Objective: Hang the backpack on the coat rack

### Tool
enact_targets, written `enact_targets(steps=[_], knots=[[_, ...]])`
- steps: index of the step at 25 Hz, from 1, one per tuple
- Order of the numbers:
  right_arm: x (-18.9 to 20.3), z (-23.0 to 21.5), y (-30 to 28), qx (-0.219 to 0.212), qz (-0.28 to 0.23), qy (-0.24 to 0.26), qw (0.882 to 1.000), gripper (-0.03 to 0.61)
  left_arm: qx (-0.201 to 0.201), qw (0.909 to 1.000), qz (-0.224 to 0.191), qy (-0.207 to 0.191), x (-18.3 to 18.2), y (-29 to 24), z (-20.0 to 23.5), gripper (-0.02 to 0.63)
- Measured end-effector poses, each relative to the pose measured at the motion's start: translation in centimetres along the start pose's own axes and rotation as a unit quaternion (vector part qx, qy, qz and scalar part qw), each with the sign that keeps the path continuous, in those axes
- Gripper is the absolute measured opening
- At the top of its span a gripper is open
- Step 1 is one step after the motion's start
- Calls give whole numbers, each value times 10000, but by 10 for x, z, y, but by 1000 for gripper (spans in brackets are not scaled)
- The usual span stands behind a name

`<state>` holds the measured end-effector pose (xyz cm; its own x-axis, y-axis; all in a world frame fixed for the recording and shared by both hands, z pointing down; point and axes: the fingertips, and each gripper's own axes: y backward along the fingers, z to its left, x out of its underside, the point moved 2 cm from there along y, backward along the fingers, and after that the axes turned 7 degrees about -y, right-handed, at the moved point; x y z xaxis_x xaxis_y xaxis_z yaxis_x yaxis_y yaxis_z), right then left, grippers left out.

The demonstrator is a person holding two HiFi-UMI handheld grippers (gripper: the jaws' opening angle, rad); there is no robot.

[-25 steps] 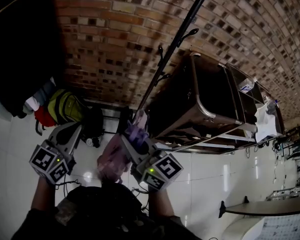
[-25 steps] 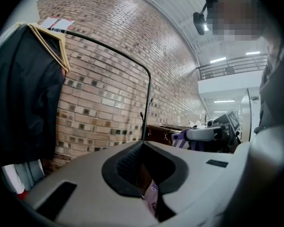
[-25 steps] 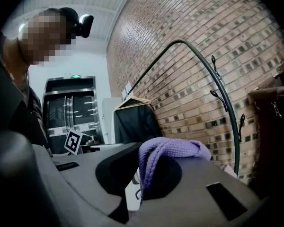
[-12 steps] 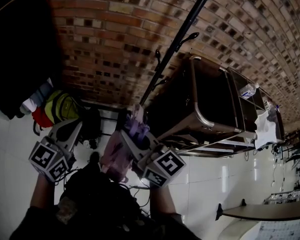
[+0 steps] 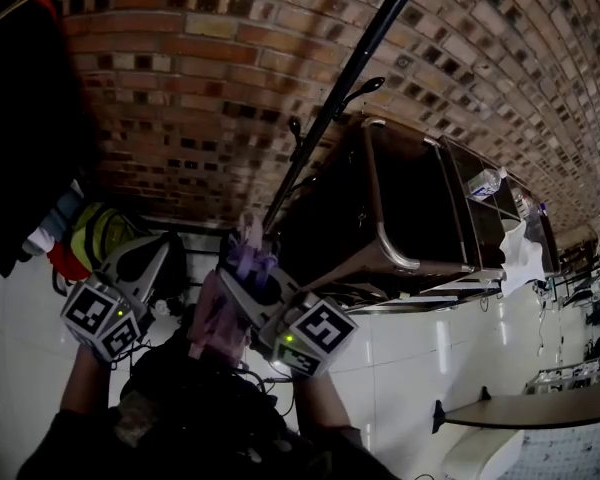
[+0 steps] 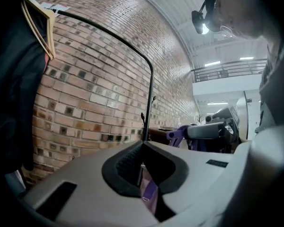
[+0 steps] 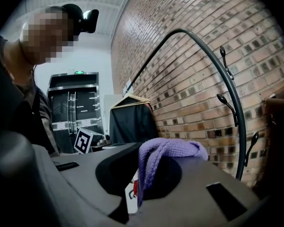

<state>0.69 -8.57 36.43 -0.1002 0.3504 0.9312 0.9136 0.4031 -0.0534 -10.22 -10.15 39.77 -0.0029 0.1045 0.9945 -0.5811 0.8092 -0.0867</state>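
Lift step in hand. Pinched purple top loop (image 7: 173, 150) in right gripper (image 7: 146, 174) fingers, thin strap (image 6: 149, 193) in closed left gripper (image 6: 143, 148) fingers; backpack (image 5: 218, 320) held low beside coat rack (image 5: 332, 108). Next, probably: needed loop raised over hook (image 5: 363, 86).

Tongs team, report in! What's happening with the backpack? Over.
Right tongs clamped on backpack loop. Left tongs shut on its strap. Coat rack ahead, hooks bare.

**My tally: pairs and singles**

I count two grey handheld grippers, the left gripper (image 5: 148, 256) and the right gripper (image 5: 248, 260), and one pink-and-purple fabric backpack (image 5: 214, 320). One black metal coat rack (image 5: 342, 96) shows three curved black hooks (image 7: 226, 101) in the right gripper view. One clear plastic bottle (image 5: 483, 181), and one black garment (image 7: 128, 122) on one wooden hanger (image 6: 38, 23).
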Motion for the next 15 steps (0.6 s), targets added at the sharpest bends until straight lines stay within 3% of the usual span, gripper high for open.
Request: enact_targets(steps=[15], knots=[[-86, -83, -70, -113, -177, 419, 9989, 0, 391, 9990, -165, -132, -34, -103, 81, 37]])
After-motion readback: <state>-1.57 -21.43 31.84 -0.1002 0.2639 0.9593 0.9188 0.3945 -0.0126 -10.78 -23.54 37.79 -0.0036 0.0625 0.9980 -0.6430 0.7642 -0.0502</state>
